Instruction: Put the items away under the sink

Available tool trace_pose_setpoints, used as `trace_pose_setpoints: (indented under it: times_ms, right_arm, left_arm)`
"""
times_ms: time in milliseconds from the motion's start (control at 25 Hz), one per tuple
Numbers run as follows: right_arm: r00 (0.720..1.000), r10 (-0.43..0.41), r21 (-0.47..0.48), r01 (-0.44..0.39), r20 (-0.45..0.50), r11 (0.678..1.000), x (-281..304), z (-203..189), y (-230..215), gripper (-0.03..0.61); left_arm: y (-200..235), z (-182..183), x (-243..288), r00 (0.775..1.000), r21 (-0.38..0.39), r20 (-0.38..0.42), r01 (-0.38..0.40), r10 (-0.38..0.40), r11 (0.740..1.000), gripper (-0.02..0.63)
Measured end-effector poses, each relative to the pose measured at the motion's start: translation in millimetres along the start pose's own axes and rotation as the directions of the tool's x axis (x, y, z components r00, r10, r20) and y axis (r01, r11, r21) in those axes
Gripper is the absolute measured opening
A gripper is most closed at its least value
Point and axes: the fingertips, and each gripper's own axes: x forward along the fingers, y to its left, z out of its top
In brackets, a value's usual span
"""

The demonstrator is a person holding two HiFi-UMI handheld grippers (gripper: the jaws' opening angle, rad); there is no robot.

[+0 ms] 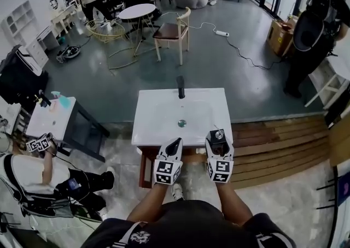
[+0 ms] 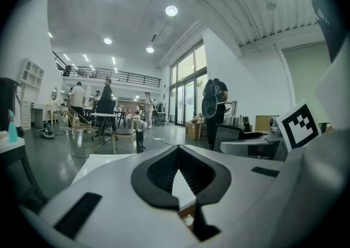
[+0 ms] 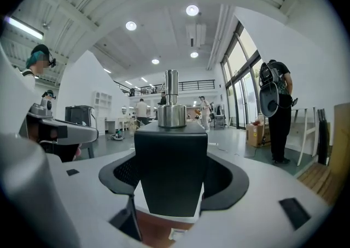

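A white sink [image 1: 158, 115] with a black faucet [image 1: 180, 86] stands just in front of me on a brown wooden cabinet [image 1: 145, 166]. My right gripper [image 1: 219, 142] hovers over the sink's front right edge, shut on a black square bottle [image 1: 218, 136] with a silver pump top. In the right gripper view the bottle [image 3: 170, 143] stands upright between the pads of the right gripper [image 3: 172, 177]. My left gripper [image 1: 174, 144] is at the sink's front edge, shut and holding nothing. In the left gripper view, the left gripper [image 2: 178, 151] points at the sink [image 2: 104, 162] and faucet [image 2: 140, 140].
A wooden deck [image 1: 279, 143] runs to the right of the sink. A person [image 1: 38, 173] sits at the left beside a small white table [image 1: 49, 118]. A chair [image 1: 172, 30] and a round table [image 1: 136, 11] stand beyond. A person in black [image 1: 314, 28] stands at the far right.
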Motion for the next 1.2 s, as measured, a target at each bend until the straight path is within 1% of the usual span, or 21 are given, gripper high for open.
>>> trace_pose_setpoints:
  times_ms: [200,360,520,640,800,960,1200]
  right_arm:
    - [1.000,0.027,-0.005,-0.027,-0.003,1.000,-39.6,-4.5,2.2,0.324]
    - [0.999,0.046,-0.001,-0.046,-0.011,0.999,-72.2,-16.4,6.1,0.324]
    - [0.998,0.060,0.011,-0.060,-0.011,0.998,-97.1,-24.0,15.1,0.324]
    - [0.997,0.077,0.005,-0.077,-0.022,0.997,-110.1,-31.1,22.5,0.324]
    - [0.994,0.106,0.004,-0.106,-0.039,0.994,-127.4,-42.6,44.4,0.324]
    - [0.992,0.122,-0.004,-0.122,-0.031,0.993,-130.9,-43.6,65.4,0.324]
    - [0.995,0.089,0.011,-0.089,-0.042,0.996,-141.1,-44.4,98.4,0.324]
  left_arm:
    - [-28.9,1.6,-31.0,1.000,0.000,0.005,-0.018,0.018,1.000,0.008]
    - [-51.1,-5.6,-55.3,1.000,-0.005,-0.003,-0.030,0.030,1.000,0.007]
    - [-63.7,-13.1,-82.3,0.999,0.005,-0.021,-0.041,0.041,0.999,0.006]
    - [-68.3,-21.7,-100.6,0.997,-0.005,-0.036,-0.062,0.061,0.998,0.008]
    - [-65.5,-34.7,-127.5,0.996,-0.022,-0.053,-0.077,0.076,0.997,0.008]
    - [-53.2,-46.4,-138.6,0.995,-0.039,-0.061,-0.080,0.077,0.996,0.006]
    - [-30.4,-50.4,-166.0,0.996,-0.034,-0.069,-0.053,0.051,0.998,0.008]
